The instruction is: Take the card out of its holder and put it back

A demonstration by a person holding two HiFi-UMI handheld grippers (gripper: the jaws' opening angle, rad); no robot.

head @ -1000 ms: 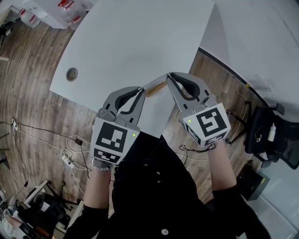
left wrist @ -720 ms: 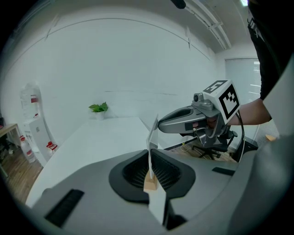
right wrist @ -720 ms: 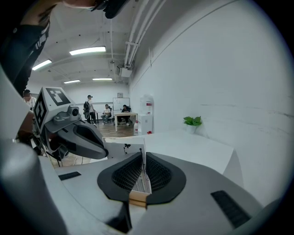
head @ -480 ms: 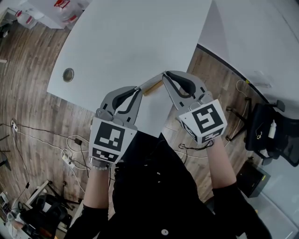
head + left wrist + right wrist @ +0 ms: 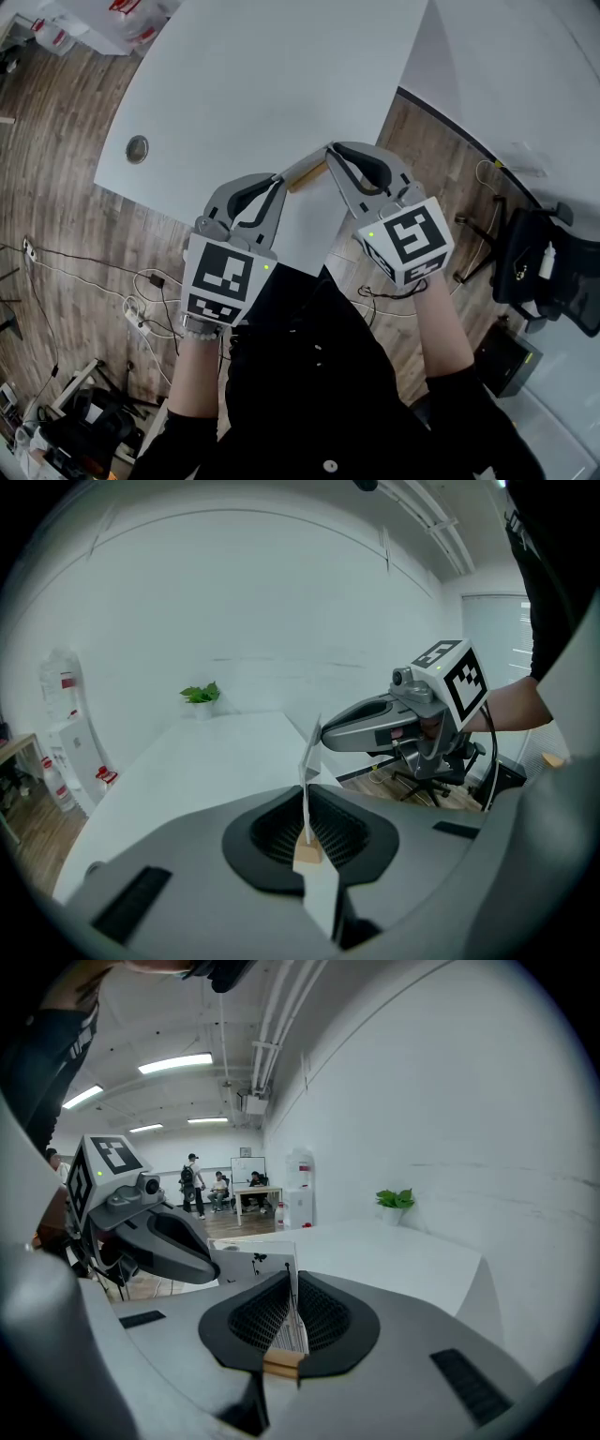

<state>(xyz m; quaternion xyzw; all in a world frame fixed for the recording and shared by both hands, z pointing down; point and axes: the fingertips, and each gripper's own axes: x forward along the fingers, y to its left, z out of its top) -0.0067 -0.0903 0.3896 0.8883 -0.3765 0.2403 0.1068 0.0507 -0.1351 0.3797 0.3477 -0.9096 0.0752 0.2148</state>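
Low in the frame we see the left hand-held gripper (image 5: 306, 810), its jaws closed on a small wooden holder (image 5: 307, 854). A white card (image 5: 306, 761) rises from it edge-on. From the right, the right hand-held gripper (image 5: 328, 735) meets the card's top. A green plant (image 5: 200, 695) stands at the white desk's (image 5: 206, 757) far end.

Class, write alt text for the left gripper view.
The left gripper has its fingers shut on a small wooden holder with a white card standing edge-on in it, over a white table. The right gripper meets the card from the right.
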